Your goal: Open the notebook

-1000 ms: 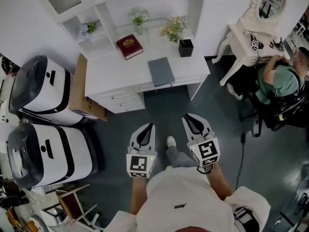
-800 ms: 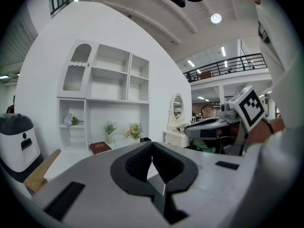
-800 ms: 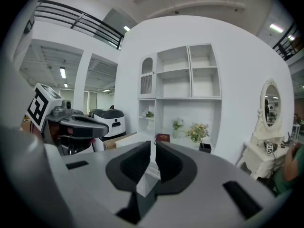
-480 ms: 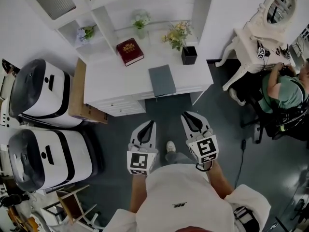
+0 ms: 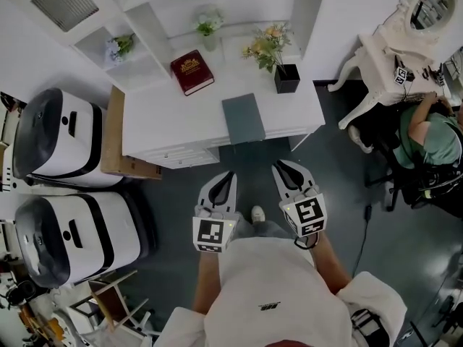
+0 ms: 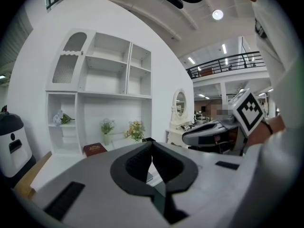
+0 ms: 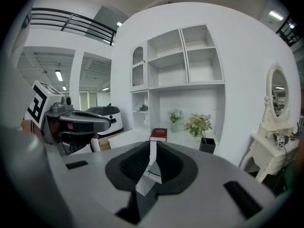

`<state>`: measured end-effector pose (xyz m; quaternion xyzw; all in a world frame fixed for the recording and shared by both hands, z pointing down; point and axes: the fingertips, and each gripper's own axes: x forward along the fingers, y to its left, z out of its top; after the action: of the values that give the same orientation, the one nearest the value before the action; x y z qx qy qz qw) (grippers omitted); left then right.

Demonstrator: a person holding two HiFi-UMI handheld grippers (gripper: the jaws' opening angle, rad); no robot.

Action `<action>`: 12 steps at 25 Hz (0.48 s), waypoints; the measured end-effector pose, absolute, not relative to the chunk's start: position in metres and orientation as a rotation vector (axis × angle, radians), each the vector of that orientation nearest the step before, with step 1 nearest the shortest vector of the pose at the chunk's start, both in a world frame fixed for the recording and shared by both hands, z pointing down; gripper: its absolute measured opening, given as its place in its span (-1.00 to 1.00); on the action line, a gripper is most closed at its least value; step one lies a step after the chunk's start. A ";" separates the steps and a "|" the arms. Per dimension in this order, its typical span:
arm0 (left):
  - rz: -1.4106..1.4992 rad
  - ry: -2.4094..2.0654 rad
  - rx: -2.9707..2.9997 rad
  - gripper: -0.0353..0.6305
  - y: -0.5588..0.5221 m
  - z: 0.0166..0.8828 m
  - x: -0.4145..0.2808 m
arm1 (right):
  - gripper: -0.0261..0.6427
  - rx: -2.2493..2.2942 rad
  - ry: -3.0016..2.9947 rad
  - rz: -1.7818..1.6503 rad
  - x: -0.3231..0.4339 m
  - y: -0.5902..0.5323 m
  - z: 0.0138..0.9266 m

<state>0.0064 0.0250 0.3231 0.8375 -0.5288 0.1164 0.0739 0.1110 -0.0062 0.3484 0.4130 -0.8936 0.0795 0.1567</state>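
A closed grey notebook (image 5: pixel 243 118) lies flat at the front edge of the white desk (image 5: pixel 166 121). Behind it are a red book (image 5: pixel 192 71), a black pot of flowers (image 5: pixel 286 78) and a small vase (image 5: pixel 207 26). My left gripper (image 5: pixel 230 173) and right gripper (image 5: pixel 278 165) hang side by side over the dark floor, short of the desk and pointing at it. Both are shut and empty. In the left gripper view the left gripper (image 6: pixel 152 144) has its tips together. In the right gripper view the right gripper (image 7: pixel 153 144) shows only a thin slit, with the red book (image 7: pixel 158 134) beyond.
Two white-and-black machines (image 5: pixel 58 136) (image 5: pixel 65 237) and a cardboard box (image 5: pixel 116 143) stand left of the desk. A person (image 5: pixel 434 136) sits at a white vanity table (image 5: pixel 394 49) on the right. A wooden stool (image 5: pixel 108 302) is at lower left. White shelves (image 5: pixel 145 20) rise behind the desk.
The person has stepped toward the desk, and both grippers have come closer to its front edge. The jaws look the same as before.
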 end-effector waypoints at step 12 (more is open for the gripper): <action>0.429 -1.445 2.534 -0.89 -0.038 0.378 0.014 | -0.83 1.209 -2.484 0.328 0.105 -0.068 0.404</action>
<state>0.0137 -0.0381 0.3778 0.8555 -0.4877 0.1447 0.0964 0.1046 -0.0676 0.4035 0.4276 -0.8785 0.1161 0.1787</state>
